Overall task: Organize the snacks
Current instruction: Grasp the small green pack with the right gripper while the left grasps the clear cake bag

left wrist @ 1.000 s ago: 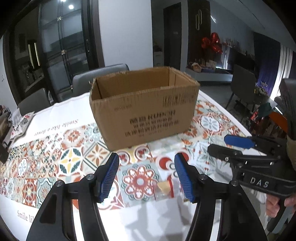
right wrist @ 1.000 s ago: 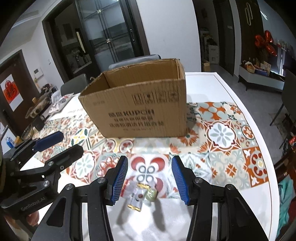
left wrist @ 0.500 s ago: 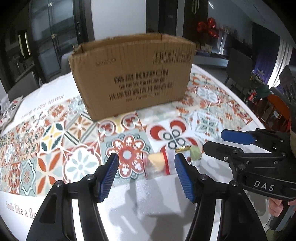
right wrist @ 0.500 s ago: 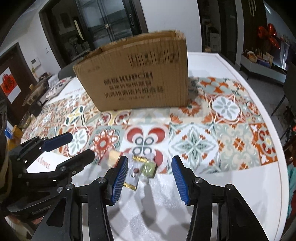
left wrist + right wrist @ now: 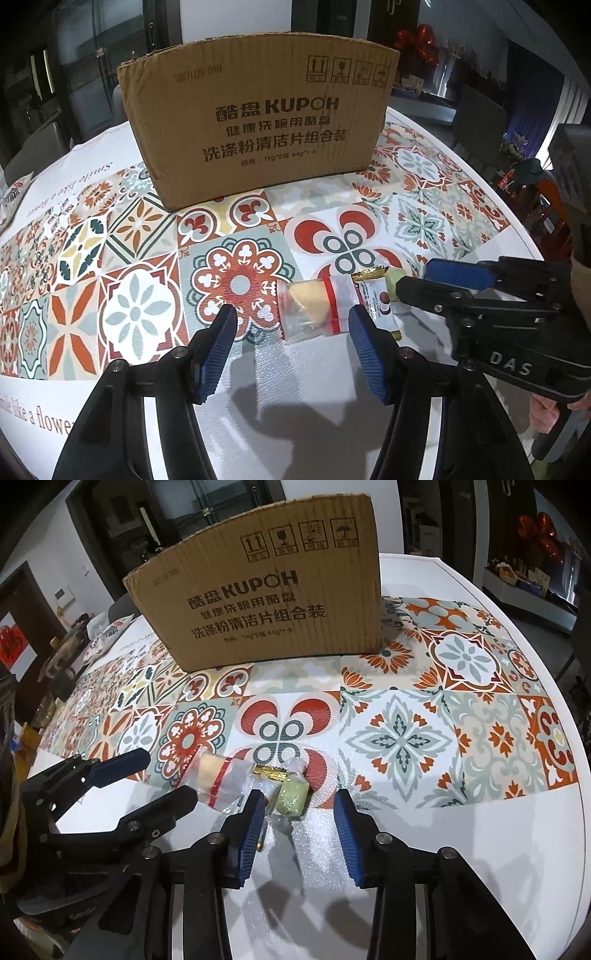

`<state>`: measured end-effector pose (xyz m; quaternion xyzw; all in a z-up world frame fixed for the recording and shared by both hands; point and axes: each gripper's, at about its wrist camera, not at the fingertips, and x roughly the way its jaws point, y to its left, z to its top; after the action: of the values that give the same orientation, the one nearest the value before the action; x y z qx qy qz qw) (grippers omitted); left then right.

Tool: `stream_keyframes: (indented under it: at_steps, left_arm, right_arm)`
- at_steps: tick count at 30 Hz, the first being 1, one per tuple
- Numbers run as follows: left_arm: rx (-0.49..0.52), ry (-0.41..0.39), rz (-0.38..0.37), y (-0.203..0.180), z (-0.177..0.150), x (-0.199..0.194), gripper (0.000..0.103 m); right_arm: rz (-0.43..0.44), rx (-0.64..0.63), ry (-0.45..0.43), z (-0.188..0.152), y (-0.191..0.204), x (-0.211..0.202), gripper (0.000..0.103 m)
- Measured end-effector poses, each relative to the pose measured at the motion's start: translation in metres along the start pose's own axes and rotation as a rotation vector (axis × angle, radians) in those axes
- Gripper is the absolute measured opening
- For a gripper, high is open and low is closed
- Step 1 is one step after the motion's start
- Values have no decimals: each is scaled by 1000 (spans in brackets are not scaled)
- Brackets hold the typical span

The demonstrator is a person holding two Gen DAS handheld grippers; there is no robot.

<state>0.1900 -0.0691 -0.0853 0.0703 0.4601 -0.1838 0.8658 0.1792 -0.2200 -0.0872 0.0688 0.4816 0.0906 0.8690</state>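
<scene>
Both grippers spread wide, nothing held. Left gripper (image 5: 293,350) lines up on the yellow snack packet (image 5: 314,308); right gripper (image 5: 299,823) on the green candy (image 5: 291,795), both near the table's (image 5: 461,849) front edge. Lower squarely, close on the middle, avoid the gold-ended bar (image 5: 376,306) between them; box (image 5: 258,122) behind.

3 snacks (image 5: 258,786) lie on the table (image 5: 480,812) before the box (image 5: 266,590).

My left gripper (image 5: 293,339) is wide open, its blue pads (image 5: 218,350) far apart and pointing to 12 o'clock. My right gripper (image 5: 299,823) is wide open too. From my left, it sits at 3 o'clock.
</scene>
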Motion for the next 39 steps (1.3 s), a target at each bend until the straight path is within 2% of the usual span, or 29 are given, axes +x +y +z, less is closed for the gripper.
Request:
stream_keyframes:
  at_steps: [4,24,27,29,33,36,39]
  left_arm:
    - [-1,1,-24,-1,2,4,62]
    - [-20,20,2,-5,8,37,60]
    - [-3,1,21,-9,6,37,56]
    - [5,-10,14,-12,5,36,47]
    - [-15,-17,-4,-9,4,33,37]
    - [-39,-12,-24,-4,4,31,34]
    - [-32,-19,-14,-4,3,27,32]
  right_arm:
    - [12,15,14,0,-2,7,35]
    - [-22,26,5,6,-6,17,23]
    - [-21,27,0,5,-7,17,22]
    - [-20,24,-1,5,-8,17,21]
    - [0,22,5,4,-7,16,21]
    - [0,23,3,3,-6,15,21]
    - [4,29,6,1,-6,14,21]
